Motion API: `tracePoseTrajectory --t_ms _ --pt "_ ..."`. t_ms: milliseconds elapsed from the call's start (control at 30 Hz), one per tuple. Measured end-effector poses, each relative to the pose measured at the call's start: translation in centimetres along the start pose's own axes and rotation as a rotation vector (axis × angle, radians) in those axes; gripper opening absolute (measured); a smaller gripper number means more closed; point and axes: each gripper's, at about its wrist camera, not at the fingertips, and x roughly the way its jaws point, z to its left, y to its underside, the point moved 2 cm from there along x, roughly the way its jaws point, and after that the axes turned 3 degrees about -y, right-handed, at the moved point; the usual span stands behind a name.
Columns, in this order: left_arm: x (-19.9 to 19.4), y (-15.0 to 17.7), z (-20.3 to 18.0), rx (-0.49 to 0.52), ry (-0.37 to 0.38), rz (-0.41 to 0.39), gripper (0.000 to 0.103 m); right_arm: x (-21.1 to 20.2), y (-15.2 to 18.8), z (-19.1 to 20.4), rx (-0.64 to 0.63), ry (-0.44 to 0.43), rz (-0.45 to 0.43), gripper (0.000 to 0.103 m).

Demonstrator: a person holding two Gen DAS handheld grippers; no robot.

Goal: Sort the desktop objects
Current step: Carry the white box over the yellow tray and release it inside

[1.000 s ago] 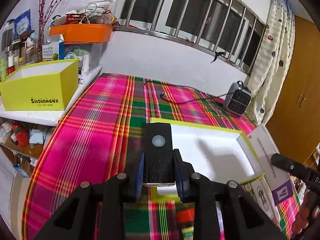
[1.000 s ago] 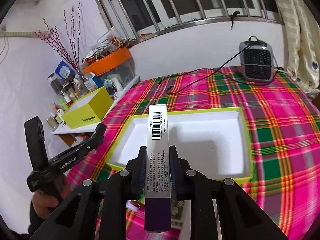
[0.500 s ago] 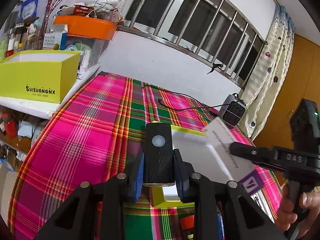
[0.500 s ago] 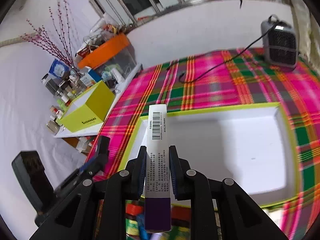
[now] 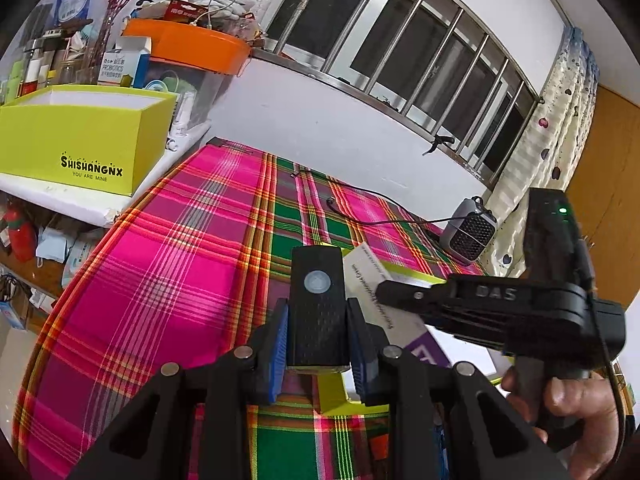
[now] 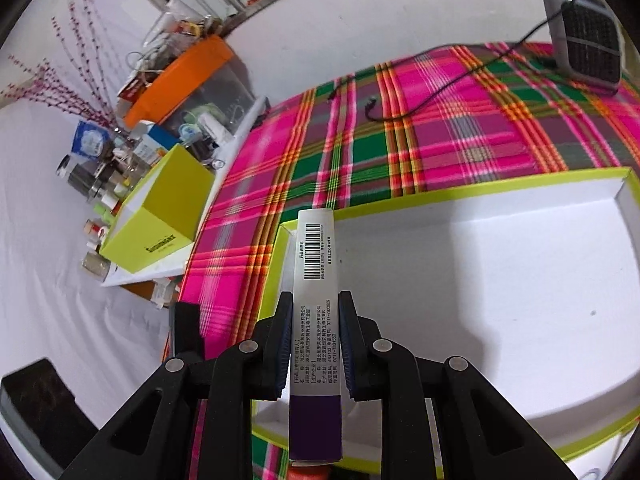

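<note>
Though plaid underneath, slim glossy carton (image 6: 316, 320).

Two grippers (image 5: 316, 336) (image 6: 316, 344), two yellow boxes (image 6: 500, 190) (image 6: 160, 216), one black remote (image 5: 317, 308), one carton (image 6: 316, 320), one heater (image 6: 588, 40), one orange lid (image 5: 188, 46)

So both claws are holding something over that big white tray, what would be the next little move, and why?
Probably the right gripper lowers its white and purple carton a bit further toward the tray's bare white floor and lets go there. The carton already hangs over the near left corner, nothing lies under it, and the left gripper holds its black device just beside it.
</note>
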Motion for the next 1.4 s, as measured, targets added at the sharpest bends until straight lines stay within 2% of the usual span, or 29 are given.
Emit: tracePoseTrajectory --t_ms 200,333,567,833,1000,1100,1300,1400 --pt "0.1 0.0 0.1 -0.002 0.004 0.002 0.028 1.2 -0.4 0.3 0.05 -0.012 0.003 0.022" --pt "0.1 0.0 0.1 -0.005 0.003 0.004 0.028 2.2 -0.3 0.2 0.117 -0.071 0.032 0.026" --pt "0.3 0.2 0.2 -0.004 0.001 0.008 0.028 2.5 0.3 0.5 0.126 -0.118 0.051 0.028" --pt "0.5 0.4 0.0 0.006 0.002 0.014 0.028 1.8 0.2 0.9 0.099 -0.148 0.034 0.028" --pt "0.6 0.4 0.0 0.009 0.008 0.015 0.028 -0.8 0.6 0.8 0.033 -0.161 0.013 0.028" --pt "0.7 0.5 -0.1 0.013 0.009 0.017 0.028 -4.0 1.1 -0.4 -0.012 -0.165 -0.029 0.028" --pt "0.6 0.7 -0.6 0.035 0.008 0.006 0.028 -10.1 2.1 -4.4 -0.124 -0.1 -0.145 0.028" --pt "0.5 0.7 -0.8 0.045 -0.002 -0.007 0.028 -12.3 2.3 -6.5 -0.14 -0.071 -0.193 0.028"
